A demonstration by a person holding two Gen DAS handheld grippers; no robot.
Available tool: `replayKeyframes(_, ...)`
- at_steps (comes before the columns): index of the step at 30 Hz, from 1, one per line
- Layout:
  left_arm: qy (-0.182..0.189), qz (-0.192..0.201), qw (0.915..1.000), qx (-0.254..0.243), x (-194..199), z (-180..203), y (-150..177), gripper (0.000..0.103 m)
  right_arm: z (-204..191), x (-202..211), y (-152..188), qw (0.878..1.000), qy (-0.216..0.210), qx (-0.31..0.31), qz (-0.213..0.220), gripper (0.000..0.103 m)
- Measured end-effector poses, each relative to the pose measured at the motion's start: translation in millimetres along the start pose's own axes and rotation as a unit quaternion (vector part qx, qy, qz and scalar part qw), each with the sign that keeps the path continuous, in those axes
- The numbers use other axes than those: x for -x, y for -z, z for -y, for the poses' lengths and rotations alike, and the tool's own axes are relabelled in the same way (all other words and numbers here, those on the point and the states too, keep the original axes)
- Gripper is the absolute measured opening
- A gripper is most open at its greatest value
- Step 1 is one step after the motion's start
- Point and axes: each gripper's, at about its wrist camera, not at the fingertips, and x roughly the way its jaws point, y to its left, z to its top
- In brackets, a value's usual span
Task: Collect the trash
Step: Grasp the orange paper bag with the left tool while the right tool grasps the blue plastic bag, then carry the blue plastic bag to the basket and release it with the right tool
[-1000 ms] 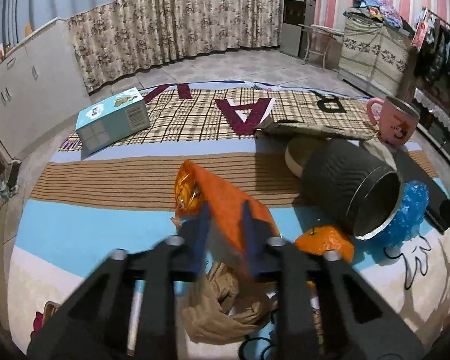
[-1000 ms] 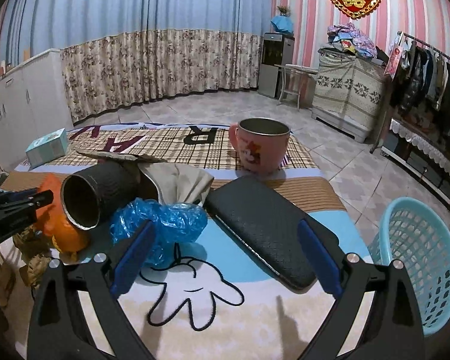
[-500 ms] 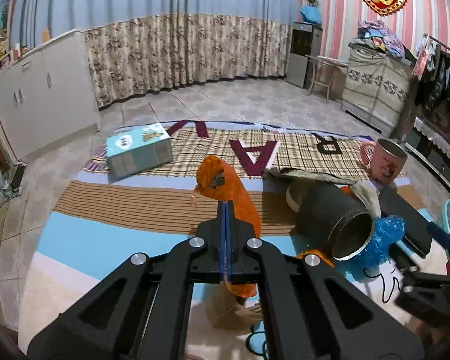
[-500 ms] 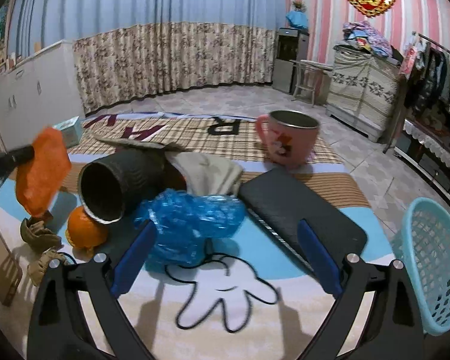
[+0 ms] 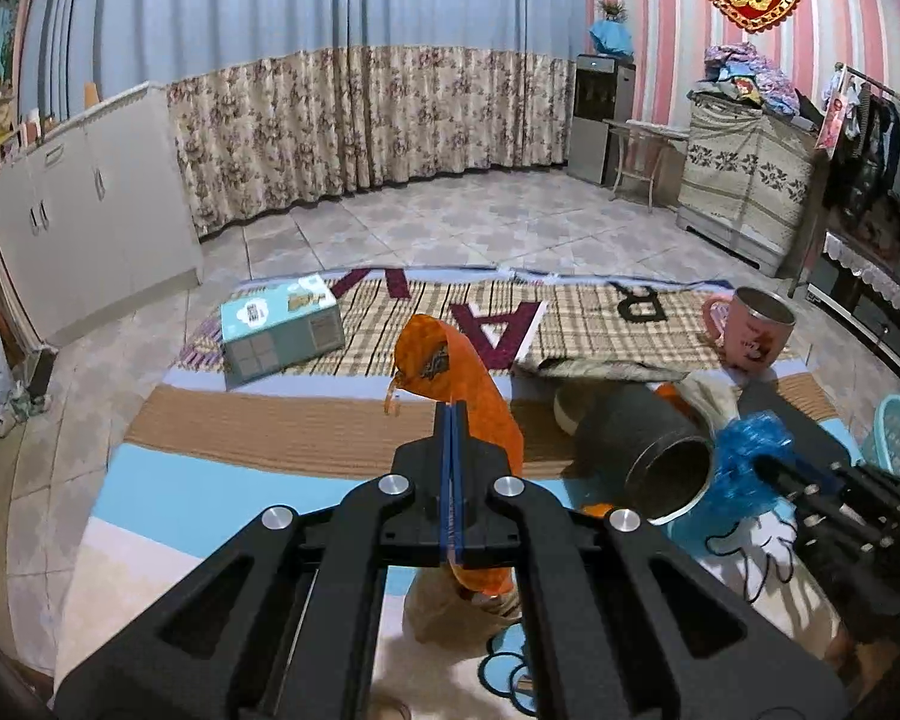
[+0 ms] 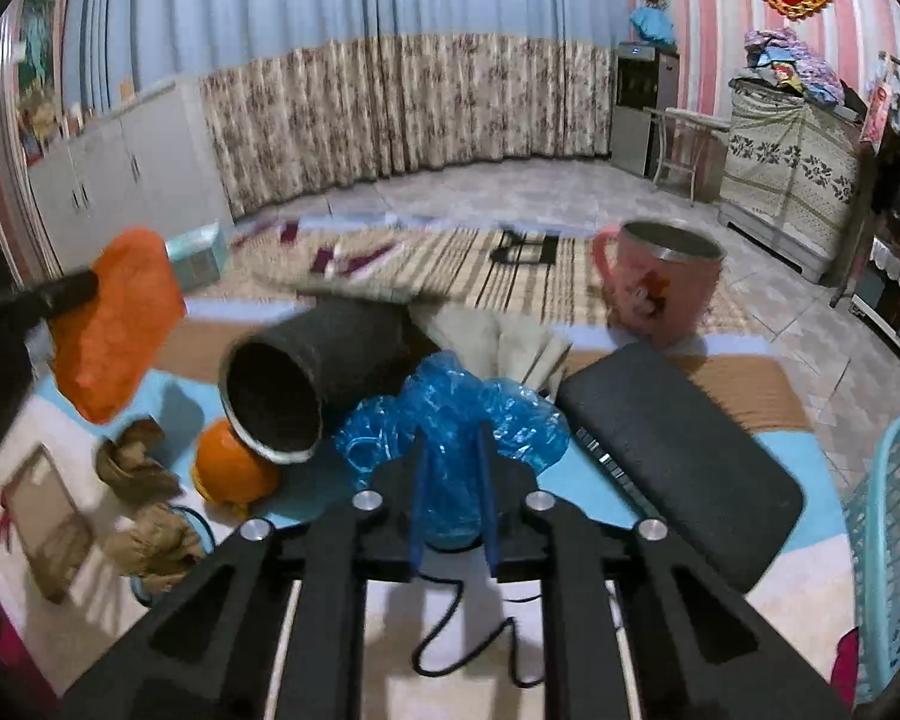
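Left wrist view: the left gripper (image 5: 452,420) is clamped fully together on an orange wrapper (image 5: 450,372), held clear above the patterned mat (image 5: 240,420). A dark cylinder (image 5: 648,450) lies on its side to the right.

Right wrist view, somewhat blurred: the right gripper (image 6: 453,462) is closing, with crumpled blue plastic (image 6: 450,414) between its pads, apparently pinched. A turquoise basket (image 6: 888,540) stands at the right edge.
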Motion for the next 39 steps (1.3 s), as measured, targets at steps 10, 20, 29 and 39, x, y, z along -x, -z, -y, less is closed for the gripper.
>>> replayKeyframes(10,0.052,0.034,0.9980,-0.015,26.4,52.3,-16.7,0.000,74.2,74.8,-13.0,0.998,0.029,-0.040,0.043,0.014)
replayKeyframes(20,0.142,0.031,0.9873,-0.065,34.9,167.8,-3.4,0.000,172.8,131.4,19.5,0.988,0.135,-0.057,0.048,0.014)
replayKeyframes(29,0.229,0.023,0.9677,-0.104,44.1,280.4,20.4,0.000,255.8,163.4,45.3,0.974,0.192,-0.109,0.041,0.014)
replayKeyframes(39,0.276,0.010,0.9485,-0.155,43.1,371.7,52.5,0.000,299.7,173.4,60.8,0.967,0.214,-0.131,0.034,0.014)
